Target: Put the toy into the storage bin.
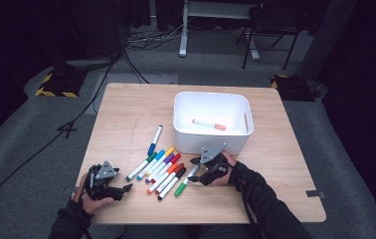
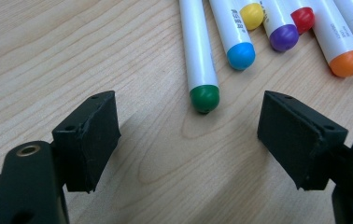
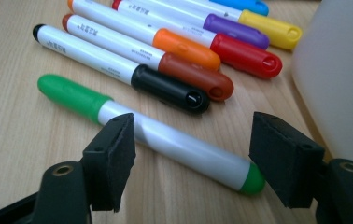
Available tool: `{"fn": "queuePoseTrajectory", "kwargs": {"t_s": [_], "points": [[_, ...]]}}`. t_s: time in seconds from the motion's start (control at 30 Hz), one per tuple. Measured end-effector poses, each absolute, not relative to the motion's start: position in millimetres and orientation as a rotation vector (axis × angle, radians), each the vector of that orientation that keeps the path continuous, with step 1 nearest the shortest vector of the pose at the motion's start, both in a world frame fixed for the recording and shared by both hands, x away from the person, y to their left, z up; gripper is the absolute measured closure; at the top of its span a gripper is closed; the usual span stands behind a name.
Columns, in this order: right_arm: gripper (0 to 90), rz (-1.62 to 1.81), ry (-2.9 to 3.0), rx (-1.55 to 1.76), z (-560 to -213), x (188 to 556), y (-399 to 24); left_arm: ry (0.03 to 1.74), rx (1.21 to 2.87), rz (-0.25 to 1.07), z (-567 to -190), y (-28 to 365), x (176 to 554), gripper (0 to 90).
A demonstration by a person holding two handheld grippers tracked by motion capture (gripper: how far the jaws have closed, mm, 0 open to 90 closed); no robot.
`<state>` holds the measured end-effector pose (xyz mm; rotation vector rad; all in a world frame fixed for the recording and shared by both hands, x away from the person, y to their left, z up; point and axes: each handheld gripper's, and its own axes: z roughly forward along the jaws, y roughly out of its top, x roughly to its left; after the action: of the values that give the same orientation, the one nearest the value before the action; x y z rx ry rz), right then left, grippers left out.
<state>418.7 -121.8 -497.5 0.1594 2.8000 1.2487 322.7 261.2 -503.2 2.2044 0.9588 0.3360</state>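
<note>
Right gripper (image 3: 191, 158) spread wide, straddling the light-green marker (image 3: 165, 140) flat on the wooden table (image 1: 126, 109), pads clear of its barrel. Black marker (image 3: 132, 74) just beyond, then brown, orange, red. White bin (image 1: 211, 122) close alongside. Left gripper (image 2: 188, 140) likewise agape, empty, facing the dark-green marker (image 2: 200, 56).
</note>
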Motion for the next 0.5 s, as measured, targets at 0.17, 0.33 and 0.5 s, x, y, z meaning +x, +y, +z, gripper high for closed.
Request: {"fn": "queuePoseTrajectory", "kwargs": {"t_s": [0.17, 0.33, 0.5], "points": [[32.4, 1.251, 2.818, 0.171, -502.9, 418.2, -121.6, 0.959, 2.204, 0.335, -503.2, 261.2, 322.7, 21.1], [47.5, 1.268, 2.821, 0.126, -502.3, 415.6, -126.9, 0.959, 2.204, 0.334, -503.2, 261.1, 322.6, 21.1], [58.4, 1.289, 2.835, 0.066, -501.6, 411.2, -132.1, 0.954, 2.207, 0.341, -503.1, 261.4, 322.9, 21.1]]}}
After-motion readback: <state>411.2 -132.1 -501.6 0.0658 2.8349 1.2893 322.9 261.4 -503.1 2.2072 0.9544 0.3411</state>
